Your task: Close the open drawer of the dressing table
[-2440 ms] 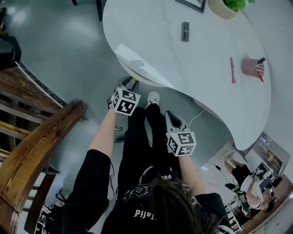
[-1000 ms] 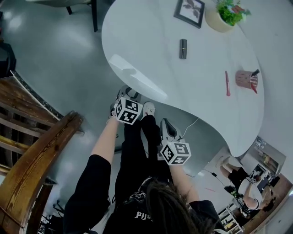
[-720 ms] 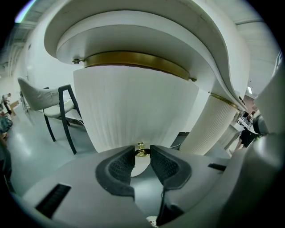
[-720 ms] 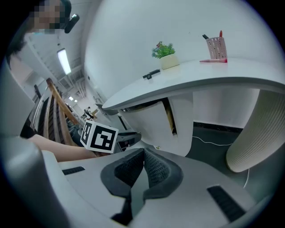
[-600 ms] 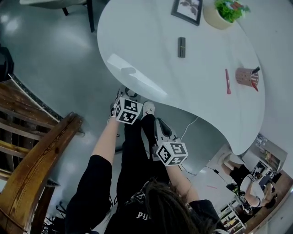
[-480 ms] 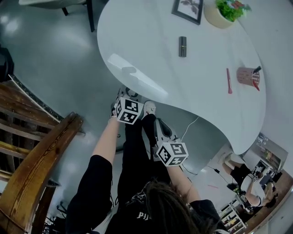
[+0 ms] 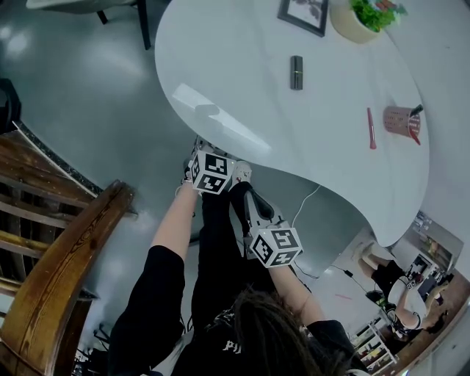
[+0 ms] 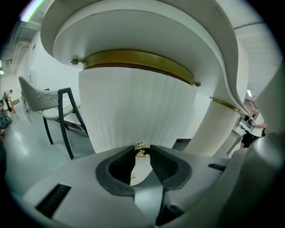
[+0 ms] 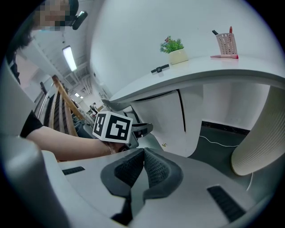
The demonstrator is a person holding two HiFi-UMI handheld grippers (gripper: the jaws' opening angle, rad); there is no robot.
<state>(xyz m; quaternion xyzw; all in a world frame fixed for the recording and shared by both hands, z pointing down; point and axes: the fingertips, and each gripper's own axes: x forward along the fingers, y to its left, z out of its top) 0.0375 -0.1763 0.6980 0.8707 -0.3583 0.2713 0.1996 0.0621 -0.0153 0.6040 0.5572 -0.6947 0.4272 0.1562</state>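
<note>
The white dressing table (image 7: 242, 88) has a curved top. Below it, the left gripper view shows a ribbed white front (image 8: 133, 111) under a gold band. A small gold knob (image 8: 141, 152) sits on that front, in the gap just beyond my left gripper's (image 8: 142, 149) fingertips. The jaws stand apart, and I cannot tell whether the pads touch the knob. A second, smaller gold knob (image 8: 130, 177) shows lower down. In the head view the left gripper (image 7: 205, 150) reaches under the table's edge. My right gripper (image 7: 251, 198) hangs back over the person's legs with its pads together (image 9: 143, 151), holding nothing.
On the table top lie a dark tube (image 7: 296, 73), a picture frame (image 7: 302, 15), a potted plant (image 7: 367, 15), a red pen (image 7: 371, 128) and a pink holder (image 7: 402, 120). A wooden rail (image 7: 66, 257) runs at the left. A dark-legged chair (image 8: 58, 111) stands left of the front.
The left gripper has crept a little closer to the table's edge. The right gripper has shifted slightly. Neither gripper's jaws have changed.
</note>
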